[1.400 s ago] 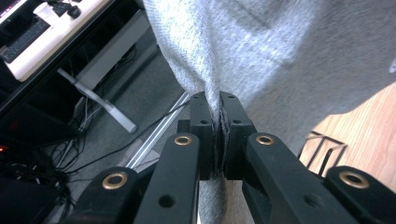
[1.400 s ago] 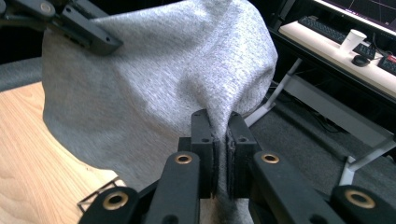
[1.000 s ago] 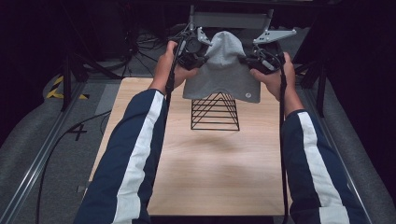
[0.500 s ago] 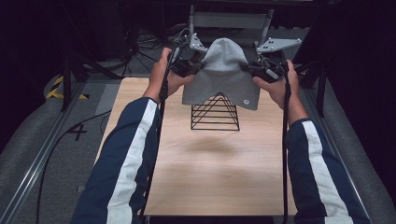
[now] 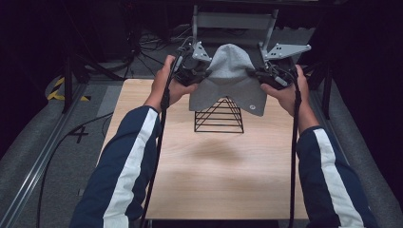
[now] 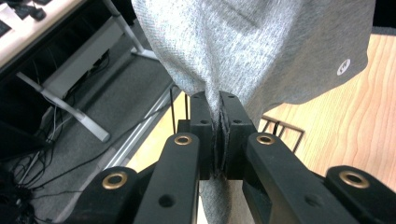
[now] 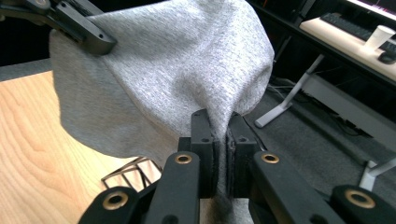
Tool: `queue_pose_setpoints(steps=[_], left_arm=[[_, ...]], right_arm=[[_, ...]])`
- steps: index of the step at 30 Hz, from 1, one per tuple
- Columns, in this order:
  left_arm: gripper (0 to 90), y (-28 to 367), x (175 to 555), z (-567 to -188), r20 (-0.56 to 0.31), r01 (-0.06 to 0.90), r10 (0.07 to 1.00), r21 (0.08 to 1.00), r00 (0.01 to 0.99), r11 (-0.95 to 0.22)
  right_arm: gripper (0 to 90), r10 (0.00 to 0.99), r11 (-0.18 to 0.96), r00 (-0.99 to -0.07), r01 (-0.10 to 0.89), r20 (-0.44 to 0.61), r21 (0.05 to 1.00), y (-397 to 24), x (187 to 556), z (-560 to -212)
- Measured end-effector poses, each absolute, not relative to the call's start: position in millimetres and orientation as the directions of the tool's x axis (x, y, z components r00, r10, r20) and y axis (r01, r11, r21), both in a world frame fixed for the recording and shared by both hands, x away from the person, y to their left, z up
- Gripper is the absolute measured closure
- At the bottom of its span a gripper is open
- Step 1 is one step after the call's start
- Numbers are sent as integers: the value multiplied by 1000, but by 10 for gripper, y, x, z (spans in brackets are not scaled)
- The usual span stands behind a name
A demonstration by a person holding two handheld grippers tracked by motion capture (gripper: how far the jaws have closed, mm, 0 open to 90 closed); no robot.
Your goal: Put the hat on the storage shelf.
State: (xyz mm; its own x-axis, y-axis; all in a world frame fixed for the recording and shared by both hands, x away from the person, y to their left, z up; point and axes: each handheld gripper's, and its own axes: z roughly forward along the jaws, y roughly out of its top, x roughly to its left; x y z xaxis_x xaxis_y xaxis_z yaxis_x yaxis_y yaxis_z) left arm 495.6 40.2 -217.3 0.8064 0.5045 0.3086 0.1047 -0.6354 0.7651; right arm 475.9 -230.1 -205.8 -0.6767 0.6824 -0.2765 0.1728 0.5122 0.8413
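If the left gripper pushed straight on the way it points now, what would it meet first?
The grey cloth itself: the left gripper is shut on its edge, and the fabric hangs straight ahead. Beyond it, probably the right gripper on the far edge, though depth is hard to judge.

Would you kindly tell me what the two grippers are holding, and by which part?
Both hold the grey knit beanie: left gripper and right gripper each pinch its rim on opposite sides.

the cloth (image 5: 229,78) hangs between the left gripper (image 5: 194,71) and right gripper (image 5: 268,76), above the rack (image 5: 219,116). the rack stands on the table (image 5: 214,175), toward its far edge. a frame (image 5: 234,20) stands behind the table.
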Motion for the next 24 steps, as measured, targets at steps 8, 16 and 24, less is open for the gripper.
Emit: queue_pose_setpoints(steps=[8,16,24], left_arm=[[858,421,4992,-2349,303,135,513,746,803,-653],[857,371,5027,-2654,307,157,500,707,810,-690],[856,354,5048,-2883,288,185,508,699,812,-691]], right_arm=[[846,675,527,-688,198,-265,827,-2260,4786,-2251],[846,671,547,-700,245,-244,801,-2225,4846,-2541],[846,669,556,-710,279,-222,783,-2197,4878,-2793]])
